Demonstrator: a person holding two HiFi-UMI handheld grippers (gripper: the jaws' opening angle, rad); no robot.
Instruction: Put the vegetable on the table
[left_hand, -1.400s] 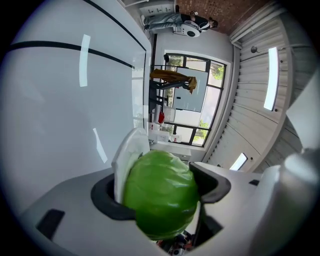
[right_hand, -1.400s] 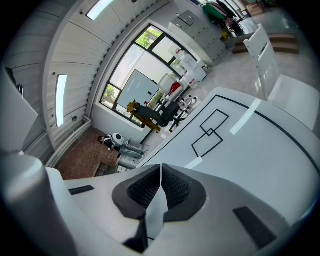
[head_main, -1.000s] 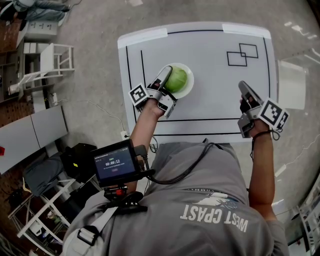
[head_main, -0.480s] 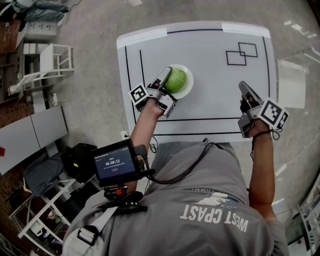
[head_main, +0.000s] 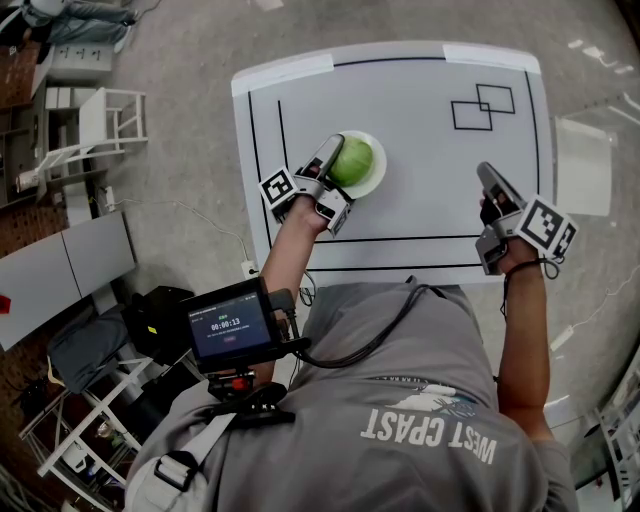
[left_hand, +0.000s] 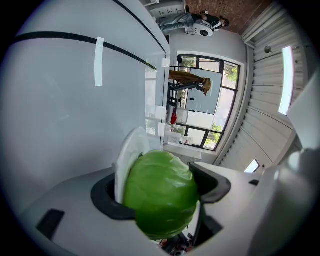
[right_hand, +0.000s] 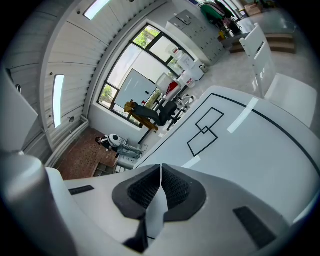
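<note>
From the head view, a white table with black lines (head_main: 420, 150) lies in front of the person. On its left part sits a round white plate (head_main: 378, 177). The round green cabbage (head_main: 356, 158) is over this plate. The left gripper (head_main: 340, 165) reaches across the plate and has the cabbage between its 2 jaws. The right gripper (head_main: 490, 180) hangs over the near right part of the table, well apart from the plate. 2 black squares (head_main: 485, 108) are drawn at the far right.

In the left gripper view, the 2 black pads (left_hand: 212, 182) stand wide apart and press on the cabbage, 1 on each side. So this gripper is pinching the cabbage. The plate shows just behind the cabbage. I cannot tell if the cabbage rests on the plate or is a little above it.

In the right gripper view, the 2 jaws are pressed together, with nothing between them. Only bare table lies in front.

I think the grab is done and the carry comes next. The next move calls for lifting the cabbage clear of the plate's rim, bringing it over bare table, setting it down softly and then letting go. It is round, so it may roll.
</note>
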